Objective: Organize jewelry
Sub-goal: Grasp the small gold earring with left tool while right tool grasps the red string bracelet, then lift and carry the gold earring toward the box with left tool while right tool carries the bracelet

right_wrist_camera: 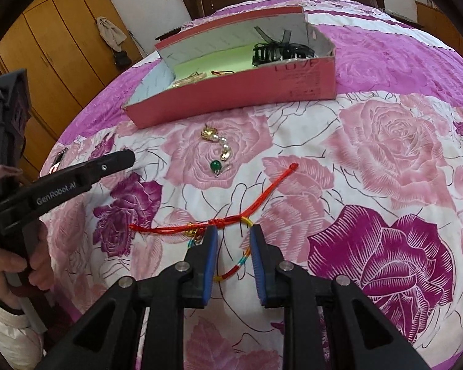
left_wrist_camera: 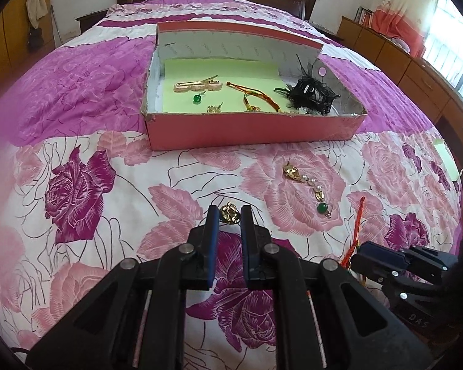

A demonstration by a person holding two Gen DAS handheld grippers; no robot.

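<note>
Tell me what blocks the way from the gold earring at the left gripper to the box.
Nothing visible. The gold earring lies between the open fingers of the left gripper, with only bare bedspread up to the box; its near wall must be cleared.

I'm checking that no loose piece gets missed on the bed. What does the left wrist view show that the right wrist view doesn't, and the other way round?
Only the left wrist view shows the small gold earring between the open left gripper fingers, and the green bead stud inside the box.

Only the right wrist view shows the whole red cord bracelet, its knot ahead of the open right gripper.

Both show the pink box, the black hair clip and the pearl drop earring.
</note>
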